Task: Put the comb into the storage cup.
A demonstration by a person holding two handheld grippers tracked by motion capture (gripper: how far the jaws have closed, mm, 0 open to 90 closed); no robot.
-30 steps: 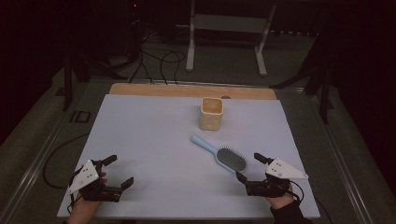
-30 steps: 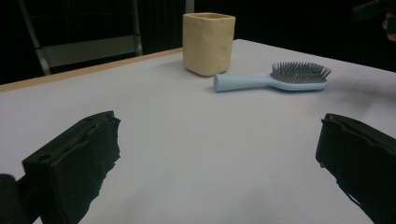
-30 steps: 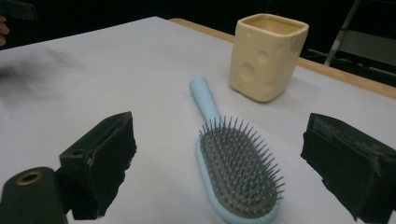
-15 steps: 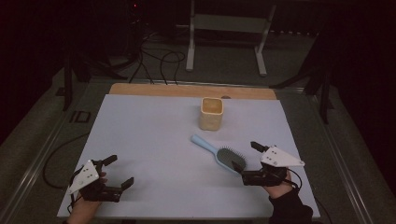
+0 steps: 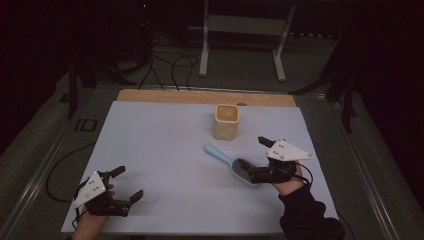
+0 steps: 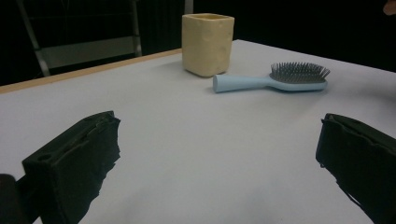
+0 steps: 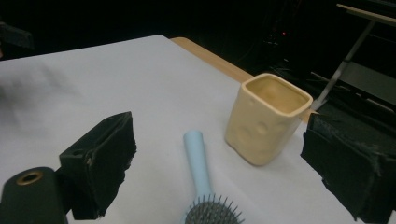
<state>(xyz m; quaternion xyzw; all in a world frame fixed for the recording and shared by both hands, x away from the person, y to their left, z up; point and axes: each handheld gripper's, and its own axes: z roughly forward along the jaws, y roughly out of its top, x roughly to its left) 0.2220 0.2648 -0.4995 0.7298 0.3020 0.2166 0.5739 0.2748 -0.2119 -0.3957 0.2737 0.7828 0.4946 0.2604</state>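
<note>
High view: a hairbrush, pale blue with a straight handle and an oval head of dark bristles facing up, lies slantwise right of centre on the white table, its handle end pointing to the upper left toward a cream square-sided cup standing upright just above it. The right gripper sits at the brush head in the lower right, jaws spread wide, one above and one at the head; whether the lower jaw touches the head cannot be told at this dimness. The left gripper hovers in the lower left, jaws wide apart, well apart from the brush. Left gripper view: brush in the upper right, lying flat, handle round-ended and pointing left, bristles a dense grey upright bed; cup at upper centre, just behind the handle tip, apart from it. Two black jaws at the lower corners, bare table between them. Right gripper view: brush at lower centre between the wide-set jaws, handle running upward, bristle head cut by the lower edge; cup, dimpled and open-mouthed, right of centre, near the handle end but not touching.
</note>
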